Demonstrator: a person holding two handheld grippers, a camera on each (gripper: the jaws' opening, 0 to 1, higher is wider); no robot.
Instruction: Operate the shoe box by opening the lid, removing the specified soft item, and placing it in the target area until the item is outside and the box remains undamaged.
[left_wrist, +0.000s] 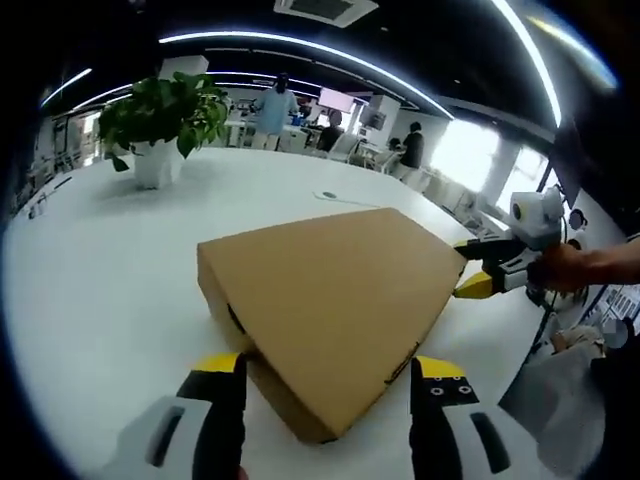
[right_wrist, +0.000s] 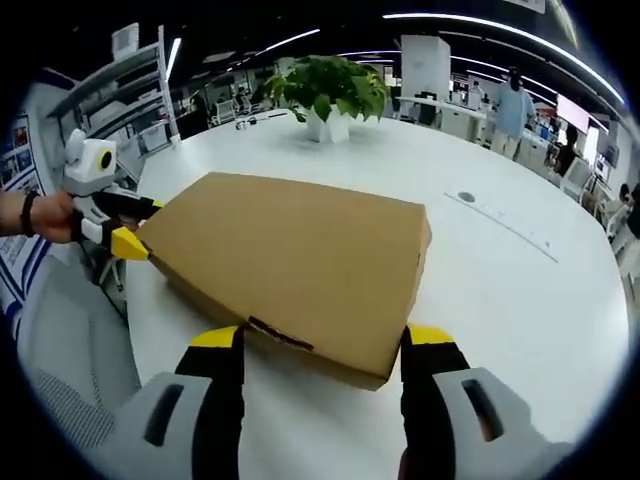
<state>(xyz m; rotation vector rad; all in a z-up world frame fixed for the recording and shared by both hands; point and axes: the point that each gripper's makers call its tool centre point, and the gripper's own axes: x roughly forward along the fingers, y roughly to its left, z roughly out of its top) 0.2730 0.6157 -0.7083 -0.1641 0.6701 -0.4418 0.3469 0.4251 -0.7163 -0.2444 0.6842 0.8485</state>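
1. Left gripper (left_wrist: 328, 385), jaws spread apart and holding nothing, faces one corner of the closed shoe box (left_wrist: 330, 300) in the left gripper view; that corner sits at bottom centre of the frame, between the two yellow-tipped jaws.
2. Right gripper (right_wrist: 322, 360), jaws likewise apart and empty, straddles a different corner of the shoe box (right_wrist: 300, 265) at bottom centre of the right gripper view.
3. Lying flat on the white table (left_wrist: 110, 270), lid on, the brown cardboard box runs its long axis from lower left toward upper right in the left gripper view, ending near the right gripper (left_wrist: 478, 275) at right of frame.
4. Each gripper appears level with the lid's edge at its own end, so neither is clearly nearer; lifting the lid likely turns on catching that edge from both ends.
5. A dark cut-out on the box's side wall shows in the left gripper view; a dark strip along the near lid edge shows in the right gripper view.
6. Across the table, a potted plant (right_wrist: 330, 95) stands well apart from the box.
7. Whatever soft item is inside is hidden.
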